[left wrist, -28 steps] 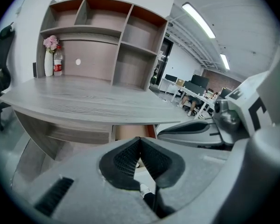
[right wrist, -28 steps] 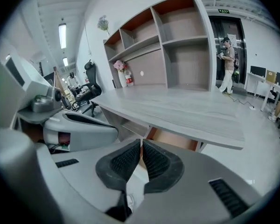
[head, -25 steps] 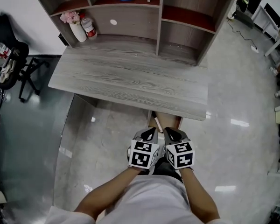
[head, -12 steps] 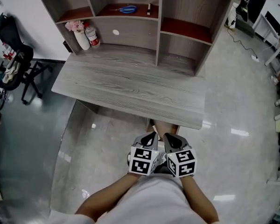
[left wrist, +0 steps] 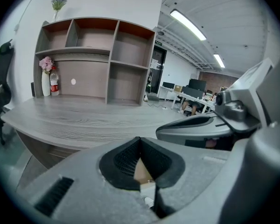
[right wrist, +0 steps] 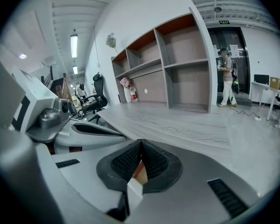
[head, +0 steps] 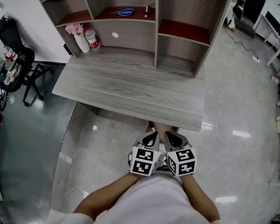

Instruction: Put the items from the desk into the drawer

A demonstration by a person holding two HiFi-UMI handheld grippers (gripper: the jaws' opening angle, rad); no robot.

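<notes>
The grey wooden desk [head: 130,90] carries a shelf unit [head: 156,27] at its back. A white vase with pink flowers [head: 79,37] and a red-labelled bottle [head: 92,38] stand at the shelf's lower left. Blue scissors [head: 126,12] and a small dark stick-like item [head: 146,11] lie on a red shelf board. My left gripper [head: 151,135] and right gripper [head: 171,136] are side by side near my body, in front of the desk's edge, both shut and empty. A brown part [head: 164,124] shows under the desk's front edge; I cannot tell what it is.
A black office chair [head: 14,55] hung with bags stands left of the desk. Glossy floor [head: 233,101] surrounds the desk. White desks and a cable [head: 245,34] are at the far right. A person [right wrist: 226,78] stands beyond the shelf's right end.
The head view has drawn back slightly from the desk, showing more of the shelf. Both grippers stay shut and close together, barely moved.
</notes>
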